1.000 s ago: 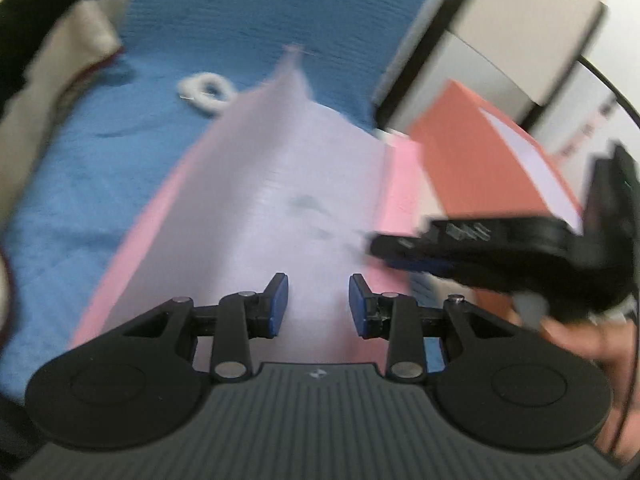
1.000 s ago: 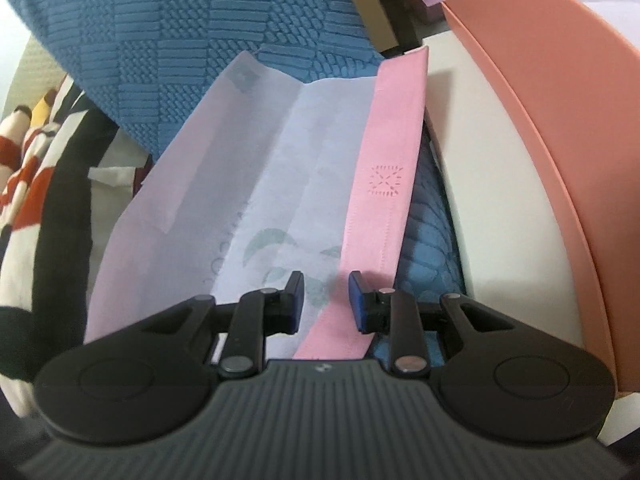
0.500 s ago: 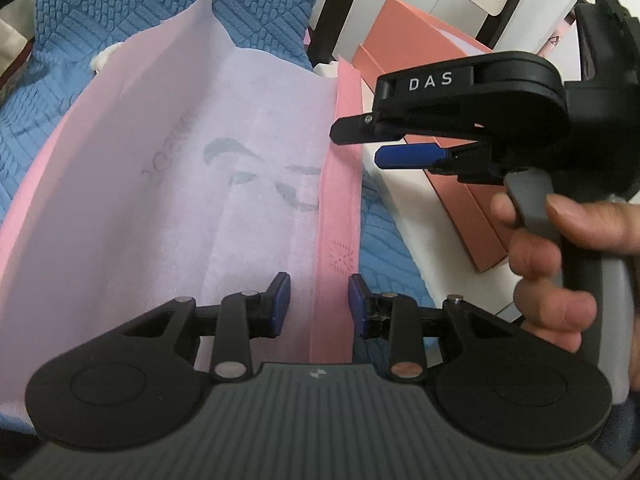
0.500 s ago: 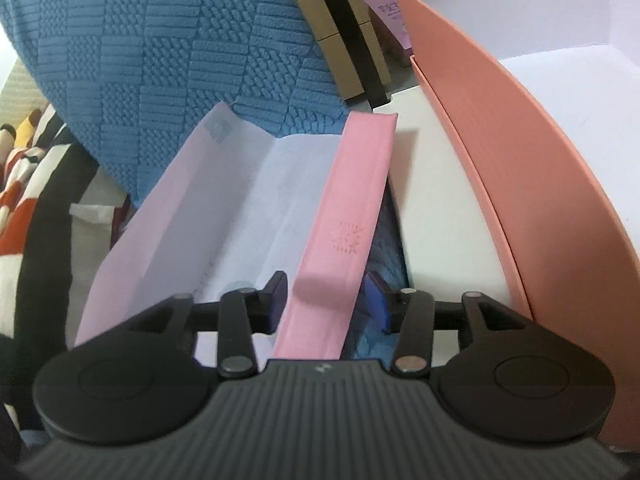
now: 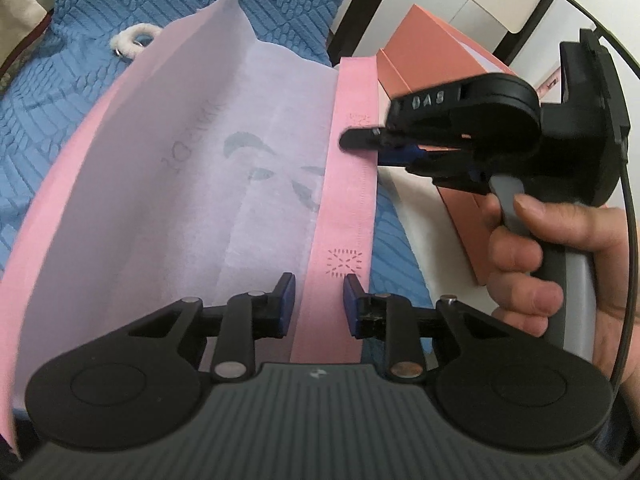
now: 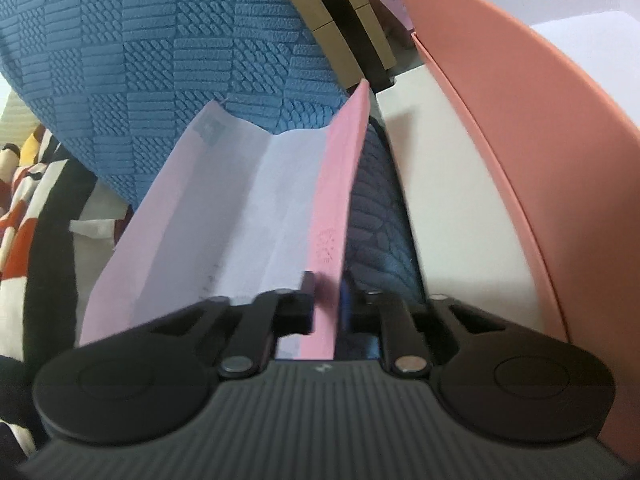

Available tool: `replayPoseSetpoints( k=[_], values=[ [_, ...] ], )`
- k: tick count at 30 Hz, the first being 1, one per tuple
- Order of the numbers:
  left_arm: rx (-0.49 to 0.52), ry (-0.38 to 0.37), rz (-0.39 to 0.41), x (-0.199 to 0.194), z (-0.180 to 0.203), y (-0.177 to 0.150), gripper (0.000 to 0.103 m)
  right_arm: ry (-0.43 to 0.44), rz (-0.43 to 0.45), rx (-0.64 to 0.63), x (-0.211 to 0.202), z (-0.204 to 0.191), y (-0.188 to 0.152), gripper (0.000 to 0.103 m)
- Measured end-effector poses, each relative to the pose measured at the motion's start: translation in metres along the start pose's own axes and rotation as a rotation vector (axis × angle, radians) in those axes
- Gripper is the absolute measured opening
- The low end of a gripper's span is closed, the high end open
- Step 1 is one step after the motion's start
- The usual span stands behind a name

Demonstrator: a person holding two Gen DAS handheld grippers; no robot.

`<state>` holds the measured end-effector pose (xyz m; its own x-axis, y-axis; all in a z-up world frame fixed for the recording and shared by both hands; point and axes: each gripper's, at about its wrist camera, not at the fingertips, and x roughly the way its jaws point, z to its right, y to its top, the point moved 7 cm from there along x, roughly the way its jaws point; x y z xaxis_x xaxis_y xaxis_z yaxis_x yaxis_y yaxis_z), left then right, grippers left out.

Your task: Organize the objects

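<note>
A pink and white sheet, a flat wrapper with pink edge strips (image 5: pixel 344 208), lies on the blue textured cover (image 5: pixel 80 92). My left gripper (image 5: pixel 319 299) is open, its blue pads either side of the right pink strip near its front end. My right gripper (image 6: pixel 326 294) has closed on the same pink strip (image 6: pixel 334 216) and lifts that edge upright. In the left wrist view the right gripper (image 5: pixel 384 146) sits at the strip's far part, held by a hand (image 5: pixel 552 264).
An orange box (image 6: pixel 532 152) with white inside stands to the right on a white surface (image 6: pixel 452 200). A small white fluffy ring (image 5: pixel 134 40) lies on the cover at back left. Patterned fabric (image 6: pixel 32 208) lies at the left.
My right gripper has closed on the pink strip and raised that edge. The left gripper has moved a little so the strip now lies between its open pads.
</note>
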<state>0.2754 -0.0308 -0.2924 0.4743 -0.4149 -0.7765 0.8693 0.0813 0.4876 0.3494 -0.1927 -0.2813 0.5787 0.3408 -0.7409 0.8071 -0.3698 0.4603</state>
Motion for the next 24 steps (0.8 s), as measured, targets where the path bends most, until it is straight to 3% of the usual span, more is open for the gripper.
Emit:
replayPoseSetpoints(
  k=[8, 10, 12, 21, 24],
  values=[
    [0.015, -0.010, 0.061, -0.011, 0.004, 0.010, 0.034, 0.022, 0.003, 0.005, -0.007, -0.006, -0.003, 0.006],
    [0.024, -0.027, 0.070, -0.014, 0.008, 0.012, 0.049, 0.022, 0.001, -0.002, -0.007, -0.008, -0.005, 0.006],
    [0.046, -0.029, 0.078, -0.015, 0.012, 0.013, 0.055, 0.020, -0.001, -0.007, -0.006, -0.009, -0.005, 0.006],
    [0.127, -0.003, 0.053, -0.002, 0.027, 0.012, 0.055, -0.003, -0.012, -0.042, -0.009, -0.015, -0.011, 0.006],
    [0.171, 0.049, 0.032, 0.006, 0.030, 0.009, 0.044, -0.048, 0.000, -0.065, -0.013, -0.012, -0.012, 0.006]
  ],
)
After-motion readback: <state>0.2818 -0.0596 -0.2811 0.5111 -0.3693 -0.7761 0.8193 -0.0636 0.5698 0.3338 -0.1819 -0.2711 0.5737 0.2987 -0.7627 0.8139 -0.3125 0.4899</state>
